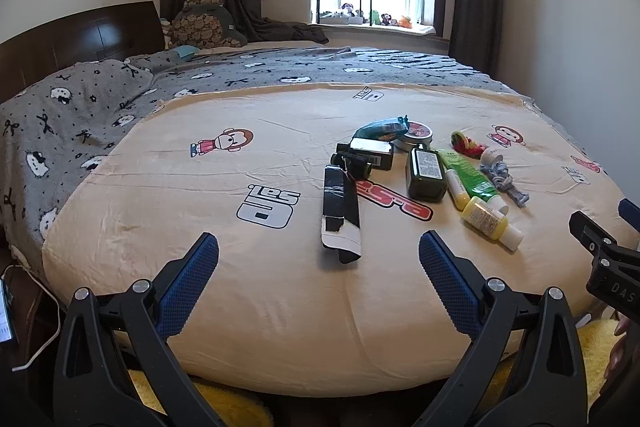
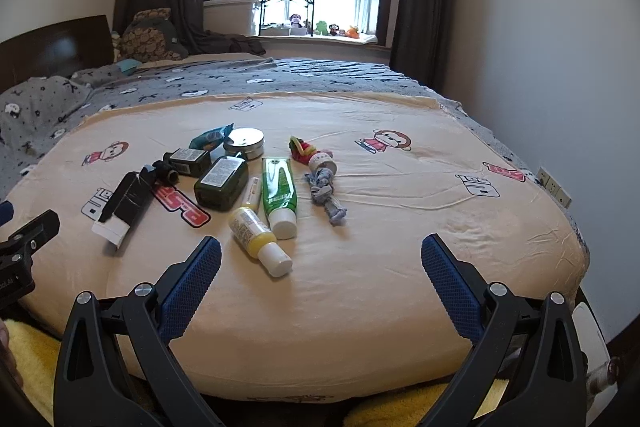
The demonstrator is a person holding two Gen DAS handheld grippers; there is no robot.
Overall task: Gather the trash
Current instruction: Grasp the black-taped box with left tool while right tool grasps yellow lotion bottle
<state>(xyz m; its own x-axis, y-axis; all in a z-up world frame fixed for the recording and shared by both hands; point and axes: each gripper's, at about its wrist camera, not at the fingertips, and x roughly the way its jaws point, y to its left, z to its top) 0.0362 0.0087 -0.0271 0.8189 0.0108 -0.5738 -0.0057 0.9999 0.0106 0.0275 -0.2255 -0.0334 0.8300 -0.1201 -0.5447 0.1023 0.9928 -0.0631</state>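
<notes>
Several items lie in a cluster on the cream blanket (image 1: 260, 307) of a bed. A torn black carton (image 1: 340, 215) (image 2: 126, 205) lies nearest. Behind it are a dark box (image 1: 370, 151), a dark green bottle (image 1: 426, 171) (image 2: 222, 183), a teal wrapper (image 1: 382, 127) (image 2: 210, 137), a round tin (image 1: 418, 135) (image 2: 245, 142), a green tube (image 1: 472, 175) (image 2: 278, 193), a yellow bottle (image 1: 490, 221) (image 2: 258, 239) and a grey rope toy (image 1: 504, 179) (image 2: 324, 193). My left gripper (image 1: 319, 251) is open and empty at the bed's near edge. My right gripper (image 2: 321, 255) is open and empty, just short of the yellow bottle.
A grey patterned blanket (image 1: 80, 115) covers the bed's far and left part. A dark headboard (image 1: 72, 43) stands at the left. A window sill (image 2: 320, 35) with small toys lies beyond. A wall (image 2: 552, 67) with sockets runs along the right. Yellow cloth (image 2: 28, 359) lies below the bed edge.
</notes>
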